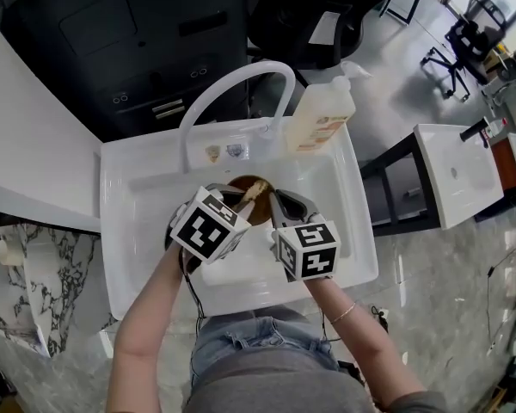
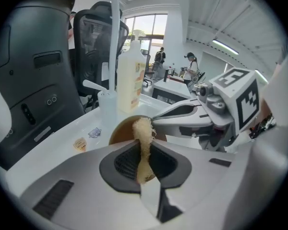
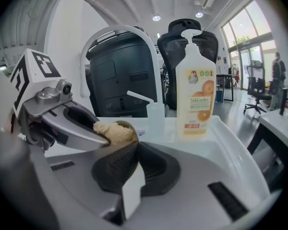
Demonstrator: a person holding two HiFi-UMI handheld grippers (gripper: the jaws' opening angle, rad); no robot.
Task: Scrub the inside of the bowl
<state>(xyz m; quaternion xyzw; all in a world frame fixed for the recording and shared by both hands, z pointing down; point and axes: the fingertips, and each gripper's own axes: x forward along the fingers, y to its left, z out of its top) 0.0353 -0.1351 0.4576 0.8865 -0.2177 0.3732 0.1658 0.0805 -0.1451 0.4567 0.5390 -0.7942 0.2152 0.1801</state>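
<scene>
A small brown bowl (image 1: pixel 260 210) is held over the white sink (image 1: pixel 138 198), between both grippers. My left gripper (image 1: pixel 245 198) is shut on a beige fibrous scrub pad (image 1: pixel 251 191), which reaches into the bowl. In the left gripper view the pad (image 2: pixel 143 133) stands up between the dark pads of that gripper (image 2: pixel 144 159), with the bowl (image 2: pixel 121 132) behind it. My right gripper (image 1: pixel 279 201) is shut on the bowl's rim (image 3: pixel 130 129), which runs between its pads (image 3: pixel 133 164). The pad (image 3: pixel 113 133) lies against the bowl's inside, beside the left gripper (image 3: pixel 93 138).
A white arched faucet (image 1: pixel 232 89) rises at the back of the sink. An orange-labelled soap pump bottle (image 1: pixel 322 114) stands at the back right corner, with a small clear bottle (image 3: pixel 155 116) next to it. A black cabinet (image 1: pixel 129 41) is behind, and a second white basin (image 1: pixel 456 170) to the right.
</scene>
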